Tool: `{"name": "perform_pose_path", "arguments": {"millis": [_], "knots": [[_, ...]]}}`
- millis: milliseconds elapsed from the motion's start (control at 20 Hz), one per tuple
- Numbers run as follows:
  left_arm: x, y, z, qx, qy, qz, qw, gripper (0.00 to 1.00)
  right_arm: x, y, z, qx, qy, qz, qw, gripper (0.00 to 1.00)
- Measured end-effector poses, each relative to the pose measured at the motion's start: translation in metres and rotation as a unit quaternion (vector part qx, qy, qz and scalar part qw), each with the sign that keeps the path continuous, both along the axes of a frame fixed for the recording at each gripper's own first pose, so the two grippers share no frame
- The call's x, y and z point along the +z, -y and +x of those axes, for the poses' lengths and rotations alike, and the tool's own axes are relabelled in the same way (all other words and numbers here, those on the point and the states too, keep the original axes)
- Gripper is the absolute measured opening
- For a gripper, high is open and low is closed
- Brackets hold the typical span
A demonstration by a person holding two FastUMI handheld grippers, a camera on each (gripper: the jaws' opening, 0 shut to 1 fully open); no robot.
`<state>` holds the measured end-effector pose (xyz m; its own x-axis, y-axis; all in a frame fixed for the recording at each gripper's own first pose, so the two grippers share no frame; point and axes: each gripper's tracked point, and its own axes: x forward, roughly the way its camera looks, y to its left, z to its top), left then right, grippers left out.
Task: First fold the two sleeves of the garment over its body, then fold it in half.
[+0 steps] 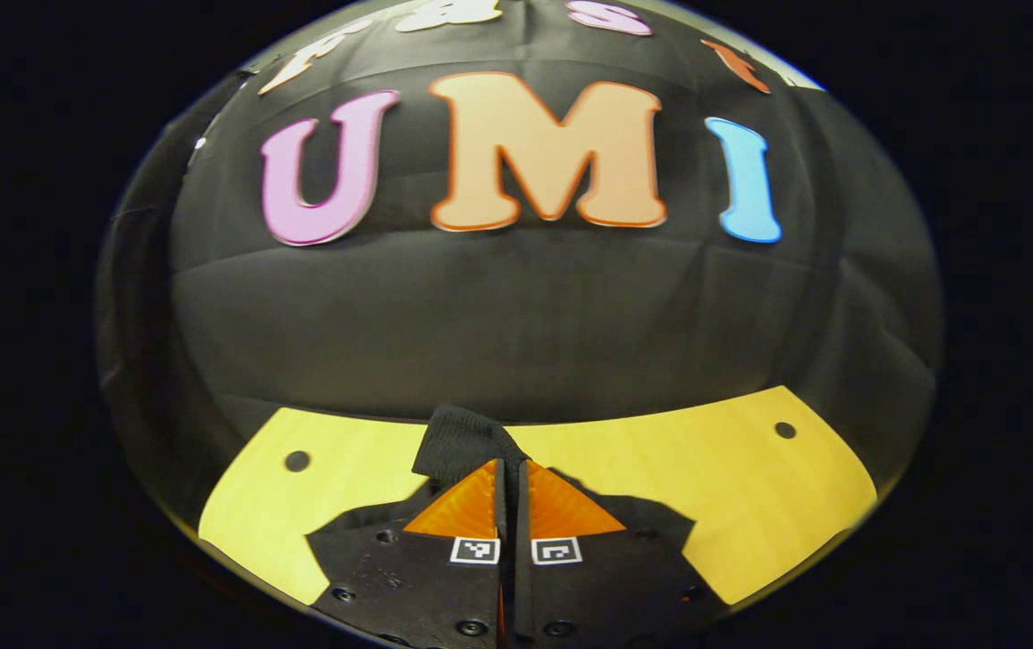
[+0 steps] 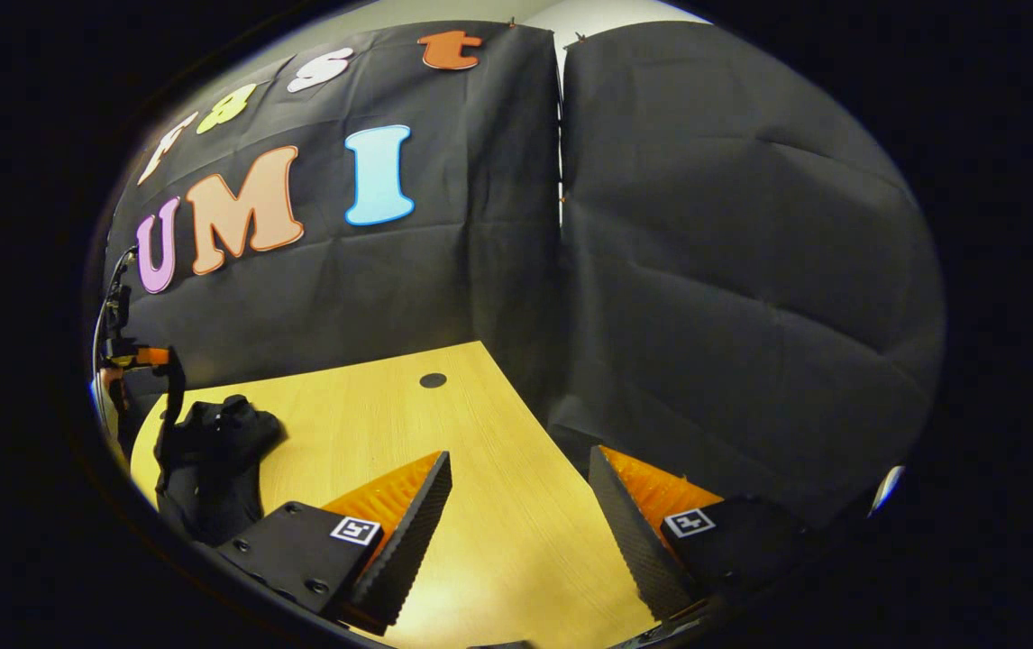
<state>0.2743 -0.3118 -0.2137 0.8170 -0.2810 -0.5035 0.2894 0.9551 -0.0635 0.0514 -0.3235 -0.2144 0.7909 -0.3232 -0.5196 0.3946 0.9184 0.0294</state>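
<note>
Black garment lies bunched at the counter's far left; left claw pinches a fold of it, right claw gapes empty, well apart.

Pale yellow wooden desk with visible grain, backed on two sides by black cloth walls meeting at its far corner. Small round dark holes in the top: one near the far edge in the right gripper view, two toward either end in the left gripper view. Black garment lying bunched on the desk near its left edge.
</note>
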Motion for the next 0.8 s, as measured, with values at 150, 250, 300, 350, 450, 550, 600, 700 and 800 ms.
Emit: {"name": "perform_pose_path", "arguments": {"millis": [150,250,300,350,450,550,600,700,800], "knots": [[-0.022,0.044,-0.01,-0.034,-0.029,-0.001,0.999,0.0,0.013,0.007,0.001,-0.006,0.008,-0.011,1.0,0.98],[-0.042,0.067,-0.023,-0.048,-0.056,-0.006,0.997,0.0,0.022,0.007,0.004,-0.007,0.016,-0.013,1.0,0.98],[-0.049,0.071,-0.029,-0.051,-0.069,-0.01,0.996,0.0,0.026,0.006,0.005,-0.006,0.022,-0.014,1.0,0.98],[-0.053,0.077,-0.033,-0.055,-0.074,-0.012,0.996,0.0,0.028,0.004,0.006,-0.005,0.025,-0.014,1.0,0.98],[-0.057,0.086,-0.036,-0.069,-0.071,-0.014,0.995,0.0,0.03,-0.003,0.007,-0.002,0.03,-0.013,0.999,0.98],[-0.057,0.093,-0.044,-0.085,-0.07,-0.016,0.994,0.29,0.031,-0.015,0.007,0.007,0.03,-0.011,0.999,0.98],[-0.056,0.091,-0.049,-0.087,-0.063,-0.014,0.994,0.53,0.03,-0.022,0.007,0.012,0.028,-0.013,0.999,0.98],[-0.044,0.073,-0.051,-0.081,-0.032,0.01,0.996,1.0,0.03,-0.036,0.004,0.024,0.024,-0.015,0.999,0.98],[-0.026,0.048,-0.052,-0.075,-0.003,0.03,0.997,0.95,0.032,-0.063,-0.001,0.044,0.028,-0.005,0.999,0.98]]}}
